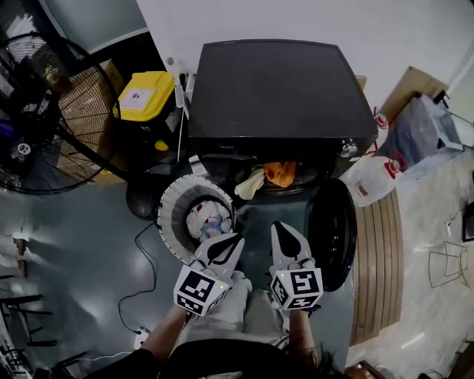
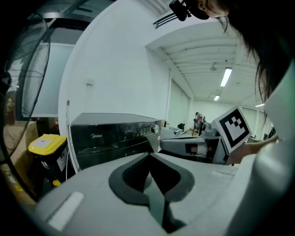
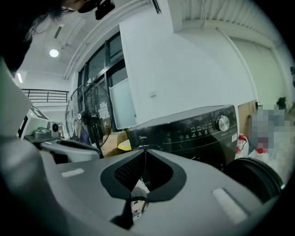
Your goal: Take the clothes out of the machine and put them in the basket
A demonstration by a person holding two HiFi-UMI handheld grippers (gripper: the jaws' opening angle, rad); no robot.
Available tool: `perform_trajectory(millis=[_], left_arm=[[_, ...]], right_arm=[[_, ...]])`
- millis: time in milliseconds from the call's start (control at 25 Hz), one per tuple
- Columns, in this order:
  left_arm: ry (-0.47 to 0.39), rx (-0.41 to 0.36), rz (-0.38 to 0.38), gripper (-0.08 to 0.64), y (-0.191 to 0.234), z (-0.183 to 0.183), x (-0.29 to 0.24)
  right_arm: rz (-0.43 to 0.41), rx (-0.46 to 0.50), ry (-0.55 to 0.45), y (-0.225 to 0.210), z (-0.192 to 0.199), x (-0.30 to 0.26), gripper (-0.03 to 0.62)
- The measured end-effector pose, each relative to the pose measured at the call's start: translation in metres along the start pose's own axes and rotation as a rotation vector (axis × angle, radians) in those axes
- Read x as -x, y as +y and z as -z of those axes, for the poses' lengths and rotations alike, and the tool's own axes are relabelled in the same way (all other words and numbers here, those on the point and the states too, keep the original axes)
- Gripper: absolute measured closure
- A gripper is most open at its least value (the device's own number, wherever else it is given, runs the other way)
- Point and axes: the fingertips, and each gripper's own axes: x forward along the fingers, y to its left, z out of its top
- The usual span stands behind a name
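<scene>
White wall (image 1: 244,18) across the top edge, glossy grey floor (image 1: 74,237) below — a black floor fan (image 1: 44,111) upper left, a slatted wooden mat (image 1: 378,259) at right. Tube lights (image 2: 226,76) glow on the ceiling.

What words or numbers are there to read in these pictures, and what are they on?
"Midea": on the front of the black washing machine.
White label on the yellow bin: too small to read.
Panel markings beside the knob: too small to read.
Nothing else readable.
</scene>
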Motion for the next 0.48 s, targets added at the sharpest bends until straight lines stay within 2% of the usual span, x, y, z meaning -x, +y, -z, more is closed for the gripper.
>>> perform_trajectory(millis=[240,480], left_arm=[[-0.023,0.042,-0.007,0.554,0.038,0.063,-0.064],[-0.048,0.027,0.020,0.554,0.057,0.122,-0.129]], right_arm=[[0.037,-0.023,-0.003,-0.055,0.071,-0.063,0.534],[0.048,-0.051,-0.027,-0.106,0.139,-0.121,0.504]])
